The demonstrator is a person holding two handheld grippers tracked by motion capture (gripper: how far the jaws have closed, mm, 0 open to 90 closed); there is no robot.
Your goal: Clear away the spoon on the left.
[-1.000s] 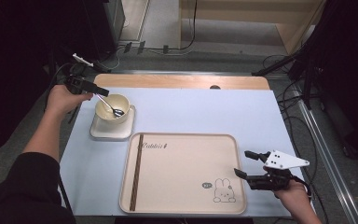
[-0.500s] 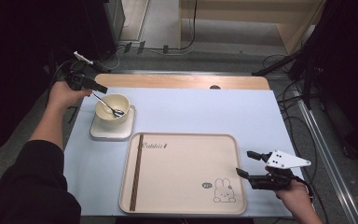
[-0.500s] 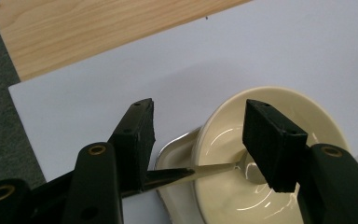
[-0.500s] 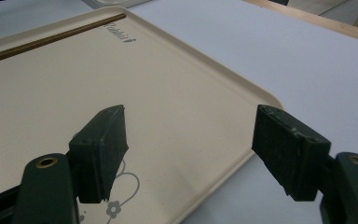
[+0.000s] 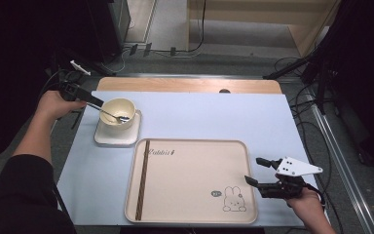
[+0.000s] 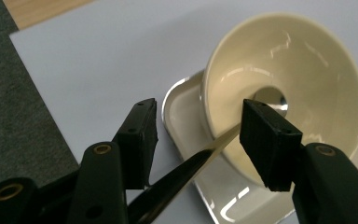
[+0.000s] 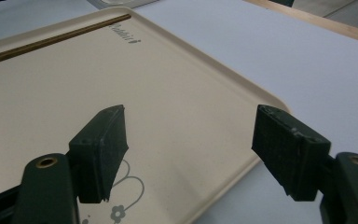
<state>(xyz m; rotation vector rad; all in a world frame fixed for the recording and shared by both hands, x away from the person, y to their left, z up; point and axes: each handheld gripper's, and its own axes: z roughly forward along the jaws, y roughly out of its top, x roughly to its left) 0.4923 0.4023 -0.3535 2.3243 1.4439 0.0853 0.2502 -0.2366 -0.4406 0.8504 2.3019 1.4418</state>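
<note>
Left claw [image 6: 196, 135] open, just been closing, spoon [image 6: 200, 156] handle between unpressed pads (bowl [image 6: 284, 93] on saucer [image 6: 186, 121]), right claw [image 7: 191, 149] open over tray [image 7: 51, 79]

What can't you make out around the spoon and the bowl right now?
- Spoon: in the left gripper view its handle end runs off the bottom edge between the open jaws; contact with the pads unclear.
- Spoon head: partly behind the right jaw.
- Dish under the bowl: middle covered by the bowl in the high view.

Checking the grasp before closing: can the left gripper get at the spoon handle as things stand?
Probably yes. The left gripper stands open with the spoon handle already between its jaws, neither pad pressing on it. The handle sticks out over the cup rim, nothing blocking it.
</note>
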